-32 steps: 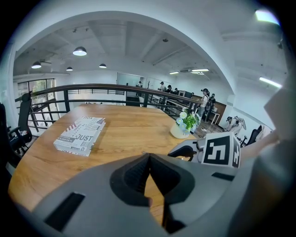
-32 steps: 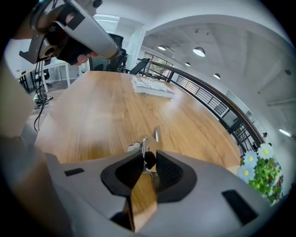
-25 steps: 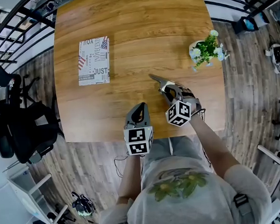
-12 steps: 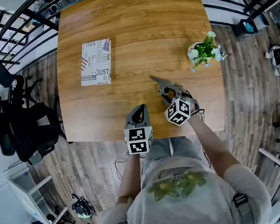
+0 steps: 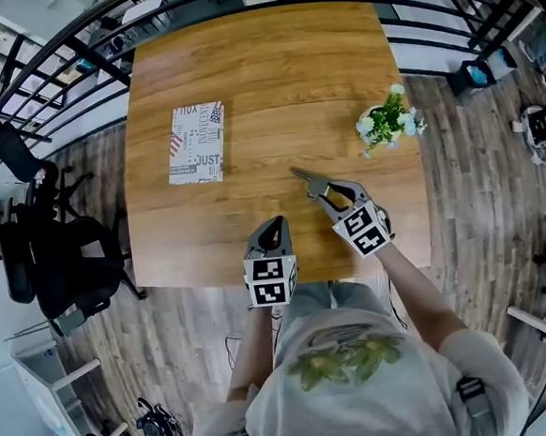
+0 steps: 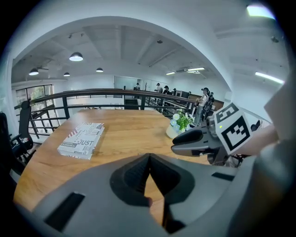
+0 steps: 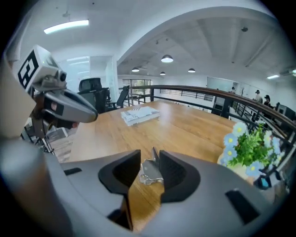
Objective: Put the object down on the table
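A small metal binder clip (image 7: 149, 172) shows in the gap between my right gripper's (image 7: 150, 157) jaws, close to the right jaw and apart from the left one. It looks to lie on the wooden table (image 5: 272, 81), though I cannot tell for sure. Those jaws have just been closing a little with the clip between them, and they stand open. In the head view the right gripper (image 5: 298, 175) points up-left above the table's near part. My left gripper (image 5: 273, 224) hovers at the near edge, shut and empty; its tips (image 6: 149, 156) meet.
A printed booklet (image 5: 197, 143) lies at the table's left. A small pot of flowers (image 5: 385, 124) stands at the right. Black railings run round the far side, and office chairs (image 5: 46, 268) stand on the floor to the left.
My right gripper has lifted off the table and rolled, so its marker cube shows a different face. The left gripper has stayed put.
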Demonstrator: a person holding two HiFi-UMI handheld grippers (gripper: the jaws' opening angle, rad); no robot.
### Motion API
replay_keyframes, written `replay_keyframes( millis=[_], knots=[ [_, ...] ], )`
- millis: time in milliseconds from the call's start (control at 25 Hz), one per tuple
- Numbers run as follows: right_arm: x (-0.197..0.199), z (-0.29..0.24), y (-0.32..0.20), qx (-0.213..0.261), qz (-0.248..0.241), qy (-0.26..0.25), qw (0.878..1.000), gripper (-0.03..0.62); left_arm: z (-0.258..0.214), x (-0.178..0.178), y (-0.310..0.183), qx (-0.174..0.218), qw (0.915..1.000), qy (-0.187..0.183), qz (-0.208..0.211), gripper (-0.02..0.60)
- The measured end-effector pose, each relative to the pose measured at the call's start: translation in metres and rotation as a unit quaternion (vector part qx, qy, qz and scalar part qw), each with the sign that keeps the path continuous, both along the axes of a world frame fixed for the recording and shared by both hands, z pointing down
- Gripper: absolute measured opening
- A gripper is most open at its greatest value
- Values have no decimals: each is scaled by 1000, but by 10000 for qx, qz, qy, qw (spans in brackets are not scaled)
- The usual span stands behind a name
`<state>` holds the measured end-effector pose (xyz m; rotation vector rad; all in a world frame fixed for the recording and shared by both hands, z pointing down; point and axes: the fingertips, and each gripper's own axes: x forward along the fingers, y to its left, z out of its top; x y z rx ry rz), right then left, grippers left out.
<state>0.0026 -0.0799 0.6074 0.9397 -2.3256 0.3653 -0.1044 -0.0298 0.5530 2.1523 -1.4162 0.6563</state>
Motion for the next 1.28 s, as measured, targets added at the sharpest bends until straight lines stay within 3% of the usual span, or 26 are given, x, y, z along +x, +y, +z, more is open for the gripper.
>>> replay_keyframes(
  millis=[320,600,760,1280],
  knots=[
    [19,-64,25,191,169,-727,9970,119,-29,15,9,303,9994,187,-48,12],
    [22,-102,55,454,229,-1079,9929,8,-52,30,32,447,9979,467,-1,12],
    [18,-110,72,428,27,-1193,9919,6,-58,44,43,416,9962,764,-4,12],
    [23,-120,90,371,56,-1350,9901,5,-70,59,55,551,9950,826,121,12]
  ],
)
